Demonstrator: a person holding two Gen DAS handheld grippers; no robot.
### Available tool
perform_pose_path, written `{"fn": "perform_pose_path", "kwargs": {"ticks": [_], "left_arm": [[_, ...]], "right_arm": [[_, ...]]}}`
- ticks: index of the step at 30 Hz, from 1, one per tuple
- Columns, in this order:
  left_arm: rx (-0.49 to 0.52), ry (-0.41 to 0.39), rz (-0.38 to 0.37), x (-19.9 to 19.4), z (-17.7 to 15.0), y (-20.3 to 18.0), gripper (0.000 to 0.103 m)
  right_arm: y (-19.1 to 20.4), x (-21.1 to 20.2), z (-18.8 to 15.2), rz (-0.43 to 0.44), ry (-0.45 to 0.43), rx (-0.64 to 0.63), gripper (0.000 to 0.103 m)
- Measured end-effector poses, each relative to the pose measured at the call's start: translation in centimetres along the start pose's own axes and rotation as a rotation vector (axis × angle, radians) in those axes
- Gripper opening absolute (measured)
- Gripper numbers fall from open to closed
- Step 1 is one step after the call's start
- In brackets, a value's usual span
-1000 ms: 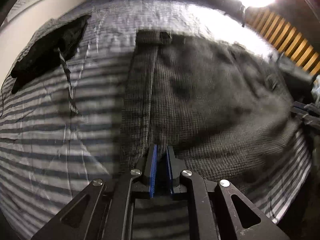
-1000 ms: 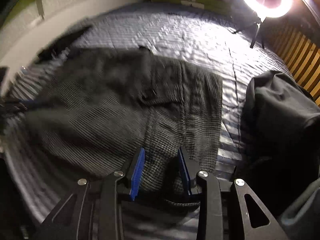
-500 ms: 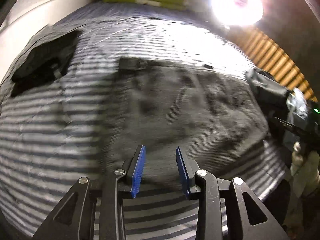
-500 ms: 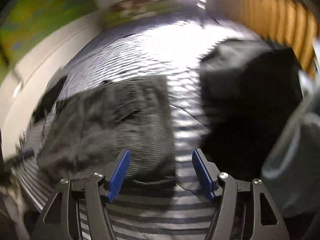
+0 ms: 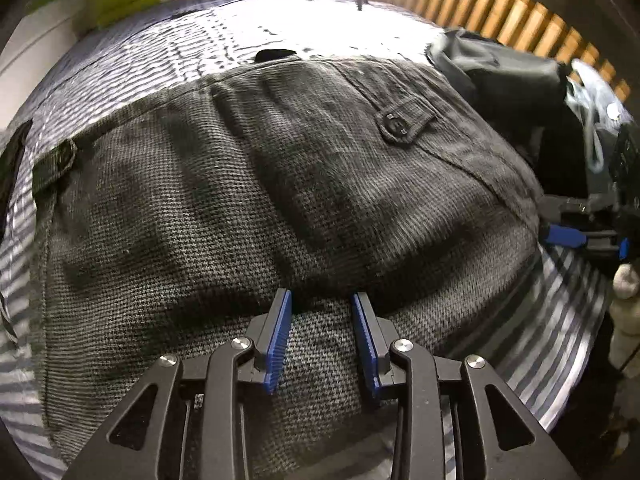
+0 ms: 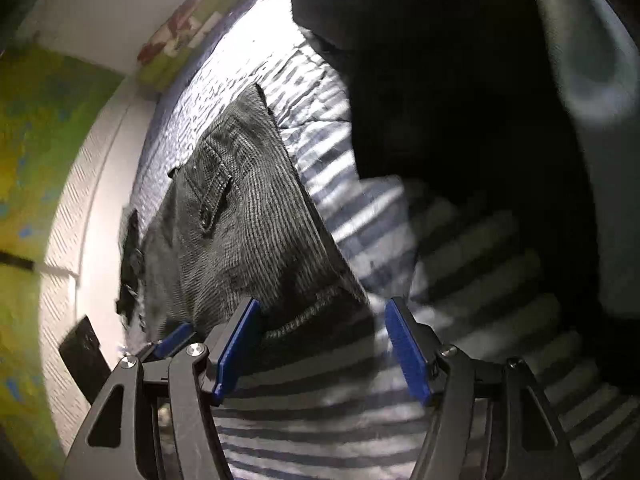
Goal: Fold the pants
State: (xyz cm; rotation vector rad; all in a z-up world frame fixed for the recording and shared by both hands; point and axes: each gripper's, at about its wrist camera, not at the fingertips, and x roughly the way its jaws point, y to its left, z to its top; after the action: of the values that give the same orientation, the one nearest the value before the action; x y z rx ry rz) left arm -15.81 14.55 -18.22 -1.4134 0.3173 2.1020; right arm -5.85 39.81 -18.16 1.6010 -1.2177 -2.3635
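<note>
Grey houndstooth pants [image 5: 248, 200] lie folded on a striped bed cover [image 5: 560, 316], a buttoned pocket flap [image 5: 404, 120] facing up. My left gripper [image 5: 322, 316] is open, low over the near edge of the pants, with cloth under its blue pads but not pinched. In the right wrist view the same pants [image 6: 240, 216] stretch away to the upper left. My right gripper [image 6: 324, 332] is wide open at their near corner, over the striped cover [image 6: 360, 400]. The right gripper's blue pads [image 5: 564, 236] show at the right edge of the left wrist view.
A dark bag or garment [image 6: 440, 120] sits on the bed just right of the pants, also seen as a dark heap [image 5: 504, 68]. Another dark cloth [image 6: 130, 264] lies beyond the pants near the white wall [image 6: 68, 220]. Wooden slats [image 5: 500, 12] stand behind the bed.
Both grippers let go of the pants and opened. The left one moved closer over the folded pants; the right swung round to their right corner.
</note>
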Motion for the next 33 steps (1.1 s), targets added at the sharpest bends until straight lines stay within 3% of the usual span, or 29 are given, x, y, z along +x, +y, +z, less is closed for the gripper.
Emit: {"fn": "perform_pose_path", "kwargs": {"ticks": [4,8,11,15,18,26,28,29,33], "left_arm": [[-0.061,-0.006,-0.038,-1.5,0.8,1.1,0.034],[-0.078,-0.062,0.002,-3.0,4.1,2.4,0.034],[-0.143,-0.068,-0.022,-1.9,7.6,3.8,0.033],[-0.148,-0.077,0.053,1.2,10.9,3.6,0.034],[-0.118,-0.007,0.087,4.4,11.5,3.4,0.034],[-0.152,-0.022,0.032,4.6,11.4,4.5,0.034],[-0.149,-0.025,-0.007,4.7,11.5,4.9,0.034],[-0.153,-0.029,-0.014,4.7,10.6,4.9,0.034],[-0.174,-0.03,-0.028,3.8,10.1,5.2,0.034]], "right_arm": [[0.1,0.3,-1.5,0.046,0.008,0.041,0.062],[1.3,1.3,-1.9,0.049,-0.008,0.026,0.064],[2.2,2.1,-1.2,0.047,-0.035,0.033,0.069],[1.9,1.8,-1.1,0.034,-0.048,0.11,0.067],[1.3,0.4,-2.4,-0.001,-0.089,0.113,0.067],[3.3,2.9,0.1,0.007,-0.129,0.092,0.069],[3.5,3.5,0.6,0.03,-0.109,0.079,0.047],[3.8,3.8,0.8,-0.001,-0.1,0.065,0.035],[5.0,3.3,0.9,-0.037,-0.124,0.009,0.026]]}}
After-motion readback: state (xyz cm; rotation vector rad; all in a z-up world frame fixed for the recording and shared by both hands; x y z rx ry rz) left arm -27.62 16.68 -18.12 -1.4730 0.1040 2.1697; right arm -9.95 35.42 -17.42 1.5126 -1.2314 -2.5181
